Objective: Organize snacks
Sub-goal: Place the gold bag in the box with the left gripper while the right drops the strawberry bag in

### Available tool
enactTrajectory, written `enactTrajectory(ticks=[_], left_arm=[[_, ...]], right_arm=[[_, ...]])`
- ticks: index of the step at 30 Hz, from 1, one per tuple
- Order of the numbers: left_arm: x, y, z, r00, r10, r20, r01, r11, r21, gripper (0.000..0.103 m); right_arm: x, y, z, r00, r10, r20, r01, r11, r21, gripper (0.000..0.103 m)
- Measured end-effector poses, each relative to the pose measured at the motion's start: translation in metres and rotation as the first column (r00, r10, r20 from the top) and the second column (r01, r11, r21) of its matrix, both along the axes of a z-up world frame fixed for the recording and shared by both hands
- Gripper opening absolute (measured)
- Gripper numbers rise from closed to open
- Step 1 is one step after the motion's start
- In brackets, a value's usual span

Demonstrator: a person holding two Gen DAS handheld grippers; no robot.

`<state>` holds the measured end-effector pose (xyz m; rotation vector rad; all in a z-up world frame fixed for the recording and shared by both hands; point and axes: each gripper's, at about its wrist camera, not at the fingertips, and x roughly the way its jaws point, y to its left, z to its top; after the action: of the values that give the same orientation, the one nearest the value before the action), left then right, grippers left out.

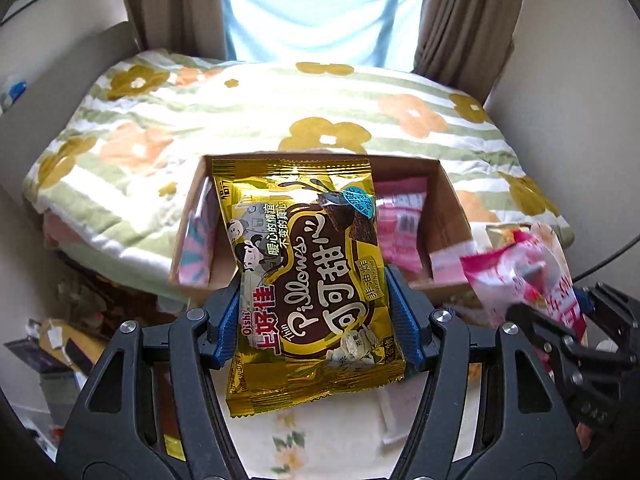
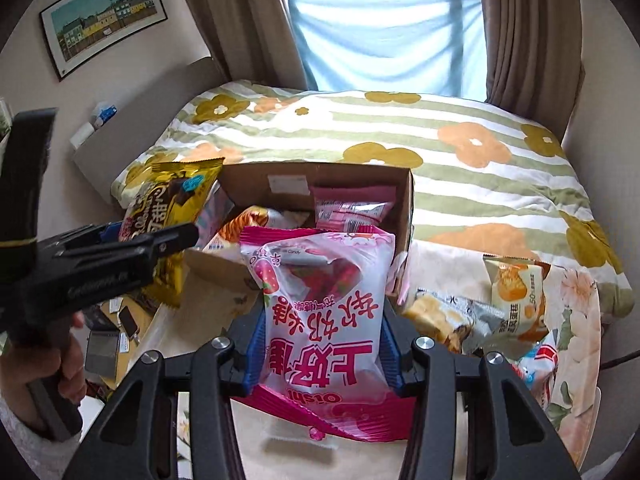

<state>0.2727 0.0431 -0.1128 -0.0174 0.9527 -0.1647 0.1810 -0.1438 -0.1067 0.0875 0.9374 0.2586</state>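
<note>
My left gripper [image 1: 314, 312] is shut on a gold and brown Pillows snack bag [image 1: 308, 272], held in front of an open cardboard box [image 1: 448, 216]. The gold bag also shows in the right wrist view [image 2: 168, 204], at the box's left side. My right gripper [image 2: 320, 344] is shut on a pink and white strawberry candy bag [image 2: 320, 304], held just before the box [image 2: 406, 200]. The pink bag shows blurred at the right of the left wrist view [image 1: 528, 276]. The box holds several pink and orange packets [image 2: 352, 208].
Loose snack packets [image 2: 516, 300] lie on the floral cloth to the right of the box. A bed with a flowered striped blanket [image 2: 440, 136] lies behind the box. Clutter [image 1: 60, 344] sits on the floor at the left. Curtains and a window are at the back.
</note>
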Motion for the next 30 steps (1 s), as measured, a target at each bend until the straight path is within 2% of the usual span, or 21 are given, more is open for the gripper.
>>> enactTrajectory(ticks=[8, 10, 12, 13, 23, 30], left_arm=[[0.081, -0.003, -0.028, 0.995, -0.066, -0.076, 0.064, 0.998, -0.024, 0.061], [0.087, -0.008, -0.038, 0.992, -0.085, -0.09, 0.084, 0.996, -0.012, 0.068], [0.088, -0.012, -0.045, 0.989, -0.103, -0.102, 0.105, 0.994, 0.012, 0.098], [0.086, -0.011, -0.047, 0.99, -0.106, -0.096, 0.108, 0.994, 0.022, 0.102], [0.073, 0.023, -0.057, 0.989, -0.063, -0.134, 0.062, 0.998, -0.015, 0.103], [0.064, 0.03, -0.047, 0.993, -0.049, -0.108, 0.047, 0.999, -0.02, 0.103]], right_arm=[[0.046, 0.005, -0.009, 0.998, -0.06, -0.022, 0.06, 0.998, 0.001, 0.044], [0.054, 0.005, -0.012, 0.997, -0.073, -0.029, 0.073, 0.997, 0.002, 0.044], [0.06, 0.004, -0.014, 0.996, -0.085, -0.036, 0.086, 0.996, 0.002, 0.044], [0.063, 0.004, -0.016, 0.995, -0.092, -0.04, 0.092, 0.996, 0.003, 0.044], [0.082, 0.004, -0.029, 0.99, -0.118, -0.081, 0.117, 0.993, -0.006, 0.044], [0.106, 0.009, -0.032, 0.991, -0.092, -0.095, 0.096, 0.995, 0.037, 0.044]])
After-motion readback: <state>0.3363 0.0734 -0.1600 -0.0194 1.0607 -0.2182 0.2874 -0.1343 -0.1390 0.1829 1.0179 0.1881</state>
